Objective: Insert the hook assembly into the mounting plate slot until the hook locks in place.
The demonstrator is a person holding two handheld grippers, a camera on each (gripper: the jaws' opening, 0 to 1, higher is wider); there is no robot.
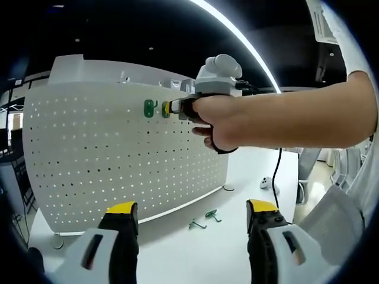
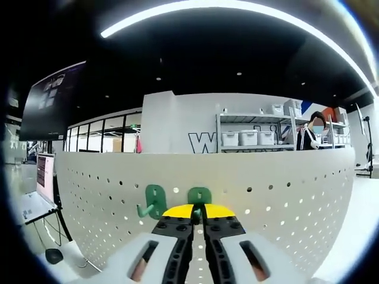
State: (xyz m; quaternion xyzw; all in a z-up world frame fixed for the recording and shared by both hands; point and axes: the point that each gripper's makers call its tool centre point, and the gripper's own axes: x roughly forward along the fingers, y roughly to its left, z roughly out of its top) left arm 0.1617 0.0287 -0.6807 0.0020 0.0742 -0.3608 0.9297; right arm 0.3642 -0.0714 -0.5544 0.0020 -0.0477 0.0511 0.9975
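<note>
White pegboard [image 2: 284,195] stands on the table [image 1: 195,254]. Right gripper [image 2: 199,214] clenches a green hook [image 2: 199,196] against it; light, stiff plastic, best pinched by its stem. Left gripper [image 1: 192,222] hangs released.

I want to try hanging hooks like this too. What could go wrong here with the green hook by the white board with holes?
The right gripper pinches a small green hook at the pegboard. It may miss the holes or slip from the jaws. Another green hook hangs close beside it and could get bumped. Two spare hooks on the table might get knocked if the board shifts.
</note>
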